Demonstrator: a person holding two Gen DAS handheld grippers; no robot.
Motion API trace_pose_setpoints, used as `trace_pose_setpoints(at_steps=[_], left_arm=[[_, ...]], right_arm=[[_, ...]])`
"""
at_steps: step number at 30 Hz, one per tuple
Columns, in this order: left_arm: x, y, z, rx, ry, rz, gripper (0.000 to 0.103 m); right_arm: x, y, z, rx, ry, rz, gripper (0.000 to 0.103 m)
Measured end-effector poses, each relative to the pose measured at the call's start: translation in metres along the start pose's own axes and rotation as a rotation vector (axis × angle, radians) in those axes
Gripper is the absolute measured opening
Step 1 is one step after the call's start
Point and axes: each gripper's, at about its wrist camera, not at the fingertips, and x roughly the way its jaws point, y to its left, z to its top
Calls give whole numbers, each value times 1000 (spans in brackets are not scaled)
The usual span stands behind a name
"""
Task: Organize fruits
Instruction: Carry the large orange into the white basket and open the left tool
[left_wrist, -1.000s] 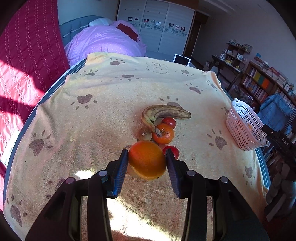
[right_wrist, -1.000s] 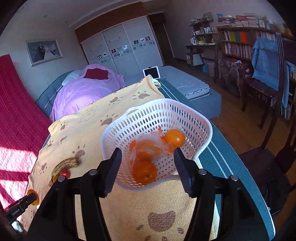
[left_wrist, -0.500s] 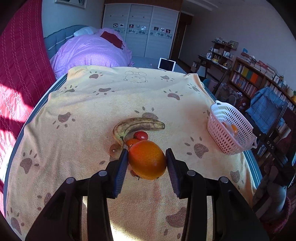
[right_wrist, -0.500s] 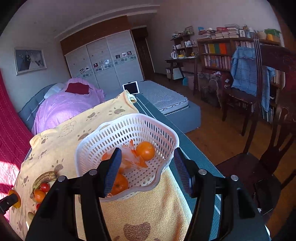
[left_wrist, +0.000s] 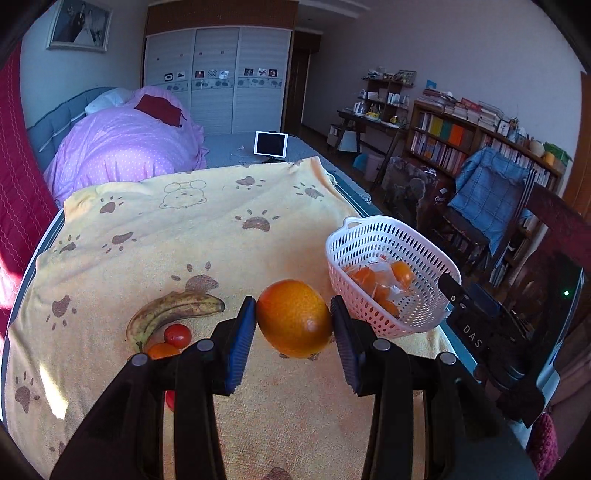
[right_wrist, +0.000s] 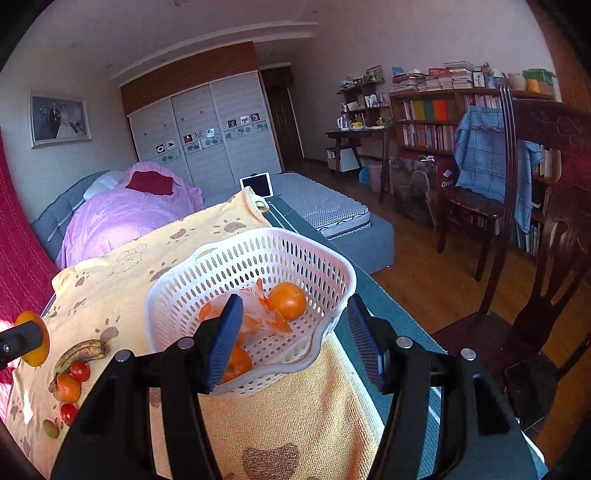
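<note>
left hand-held gripper (left_wrist: 293, 325) — grips orange (left_wrist: 294, 324) (aloft) | right (right_wrist: 293, 332) — agape, beside basket (right_wrist: 207, 273)

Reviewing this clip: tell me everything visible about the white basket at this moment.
The white basket looks like moulded plastic, its walls pierced with oval slots, with a wavy rim and a small loop handle at the far end. It sits upright on the yellow paw-print towel near the bed's right edge. Inside lie several small oranges, some in a clear plastic bag. The right gripper is open around its near rim; whether the fingers touch it is unclear.
</note>
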Motion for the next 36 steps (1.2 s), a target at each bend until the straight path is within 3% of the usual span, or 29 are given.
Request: trace_pose_setpoints(at_steps=[11,19,20,23,36], left_arm=[[50,-33,26,6,52,-100,42],[73,-51,33,35,53,-120,42],[74,-52,34,34,47,-116,45],[73,-49,36,13,30,-106,78],[68,-20,30,-56,38,-22,82]], right_arm=[[2,-1,-2,6,8,4,60],[4,3,-3,-3,16,13,61],[4,2,-3,0,18,13,61],[5,2,-3,3,21,13,61],[7,4,-4,-7,20,14,61]])
